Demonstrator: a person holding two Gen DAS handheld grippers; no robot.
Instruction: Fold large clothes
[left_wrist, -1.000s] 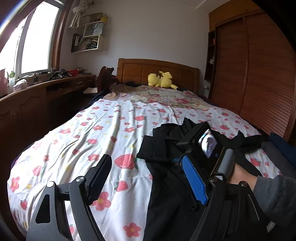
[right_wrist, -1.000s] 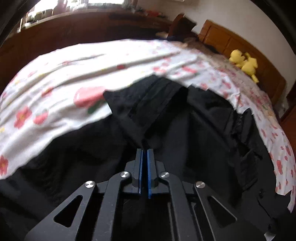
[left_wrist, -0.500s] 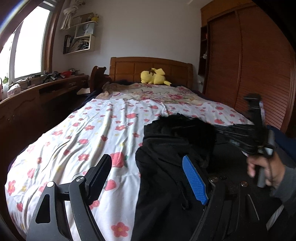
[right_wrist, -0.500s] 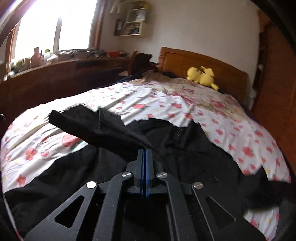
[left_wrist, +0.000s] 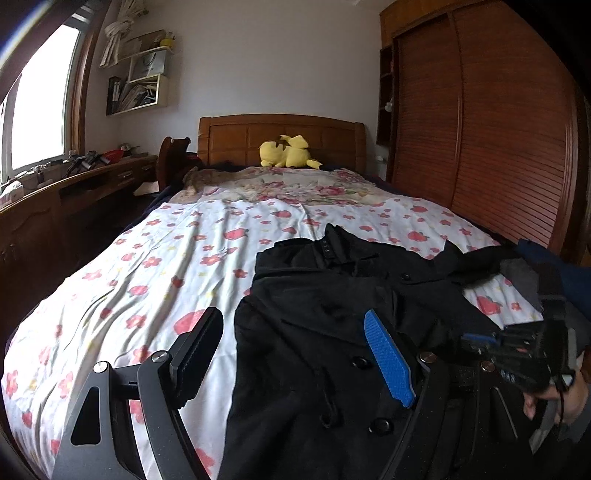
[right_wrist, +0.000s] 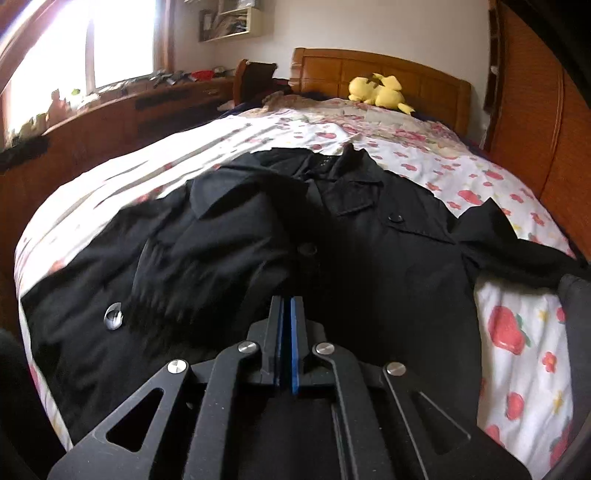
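Wardrobe (left_wrist: 498, 147) fills left view only.

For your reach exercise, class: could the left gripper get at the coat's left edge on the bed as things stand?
Probably yes. The left gripper is open, holds nothing, and hangs right above the coat edge. Nothing lies between them; only bare sheet flanks that edge.
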